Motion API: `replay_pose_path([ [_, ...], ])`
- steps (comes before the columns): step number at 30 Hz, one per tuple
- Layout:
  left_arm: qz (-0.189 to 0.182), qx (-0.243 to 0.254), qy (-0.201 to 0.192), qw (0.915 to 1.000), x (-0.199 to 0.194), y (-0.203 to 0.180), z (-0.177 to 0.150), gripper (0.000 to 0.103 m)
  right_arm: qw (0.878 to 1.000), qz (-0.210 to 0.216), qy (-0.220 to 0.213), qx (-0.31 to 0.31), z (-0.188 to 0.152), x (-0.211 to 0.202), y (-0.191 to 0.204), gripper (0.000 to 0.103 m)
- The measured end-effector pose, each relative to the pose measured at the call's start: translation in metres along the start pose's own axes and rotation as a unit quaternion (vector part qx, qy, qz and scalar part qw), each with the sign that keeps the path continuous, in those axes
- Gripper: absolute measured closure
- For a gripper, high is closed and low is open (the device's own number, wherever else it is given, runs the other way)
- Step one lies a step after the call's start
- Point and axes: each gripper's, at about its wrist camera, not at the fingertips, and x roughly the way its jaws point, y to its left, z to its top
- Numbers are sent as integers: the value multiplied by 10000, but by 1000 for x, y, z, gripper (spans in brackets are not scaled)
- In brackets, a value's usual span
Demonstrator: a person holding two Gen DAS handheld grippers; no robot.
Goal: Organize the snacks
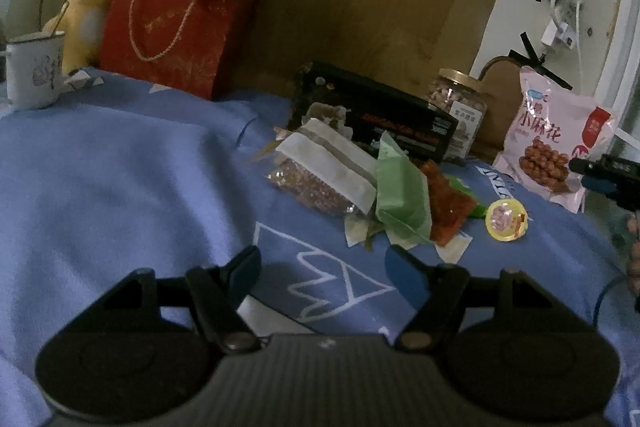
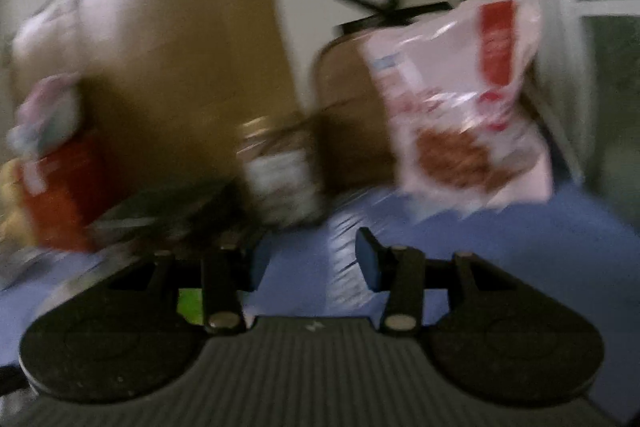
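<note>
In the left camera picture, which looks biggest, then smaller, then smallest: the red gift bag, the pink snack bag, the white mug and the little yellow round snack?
1. red gift bag
2. pink snack bag
3. white mug
4. yellow round snack

The view bends shapes near its edges, so the pink bag and mug are only roughly judged.

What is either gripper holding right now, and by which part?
Nothing is held. The left gripper is open over the blue cloth, and the right gripper is open too, with only cloth between its fingers.
</note>
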Motion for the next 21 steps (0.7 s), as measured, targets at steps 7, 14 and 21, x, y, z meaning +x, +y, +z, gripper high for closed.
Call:
replay_pose_path([
  [7, 74, -92, 0, 9999, 1, 5, 2, 32, 9986, -515, 74, -49, 12, 38, -37, 54],
  [14, 128, -66, -12, 9999, 1, 5, 2, 32, 9987, -449, 71, -242, 18, 43, -37, 54],
  [21, 161, 7, -15, 9999, 1, 3, 2, 32, 9988, -445, 5, -227, 25, 42, -39, 54],
])
